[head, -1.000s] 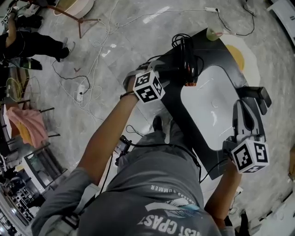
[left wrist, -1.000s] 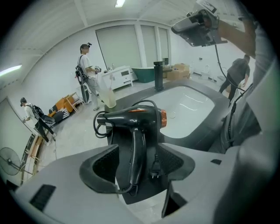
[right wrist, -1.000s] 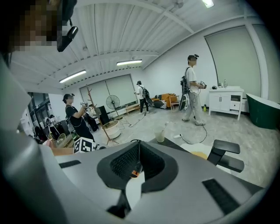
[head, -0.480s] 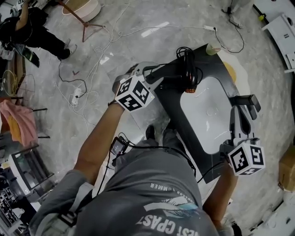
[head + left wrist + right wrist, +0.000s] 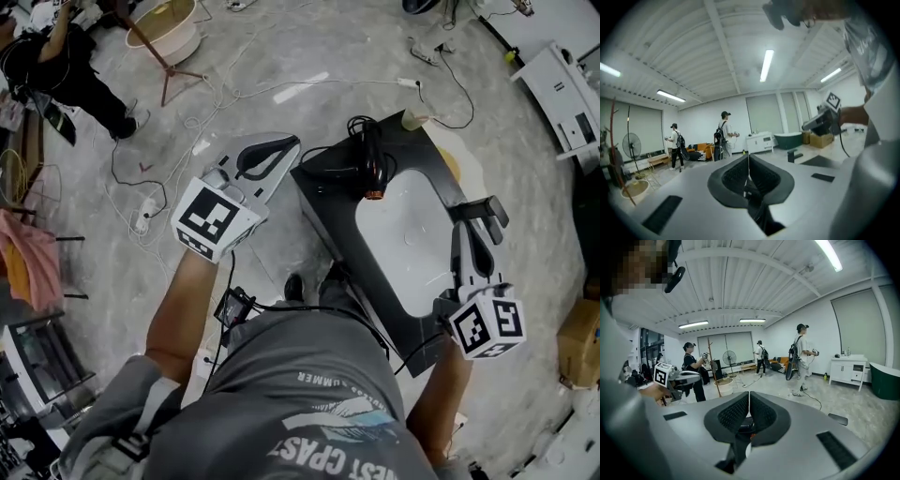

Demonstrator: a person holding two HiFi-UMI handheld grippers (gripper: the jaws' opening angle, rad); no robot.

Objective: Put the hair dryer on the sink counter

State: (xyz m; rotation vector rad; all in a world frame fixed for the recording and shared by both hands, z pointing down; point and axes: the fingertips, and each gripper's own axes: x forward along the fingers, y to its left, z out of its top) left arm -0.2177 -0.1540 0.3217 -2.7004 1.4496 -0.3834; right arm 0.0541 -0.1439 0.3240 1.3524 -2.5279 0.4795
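Note:
The black hair dryer (image 5: pixel 361 161) lies on the black sink counter (image 5: pixel 323 202), its orange-tipped nozzle at the white basin's (image 5: pixel 403 234) edge and its cord coiled behind it. My left gripper (image 5: pixel 286 145) is lifted off to the left of the counter, apart from the dryer. Its jaws have just been closing and now stand shut with nothing between them (image 5: pixel 749 157). My right gripper (image 5: pixel 472 223) hovers over the counter's right side, also shut and empty (image 5: pixel 749 394). Each gripper view looks out level across the room.
A small cup (image 5: pixel 410 119) stands on the counter's far corner. Cables and a power strip (image 5: pixel 145 211) lie on the floor at left. People stand about the room (image 5: pixel 66 66). A cardboard box (image 5: pixel 581 342) and a white cabinet (image 5: pixel 567 80) are at right.
My left gripper has left the hair dryer, risen and swung left, and its jaws have shut. The dryer stays lying on the counter. The right gripper has lifted a little.

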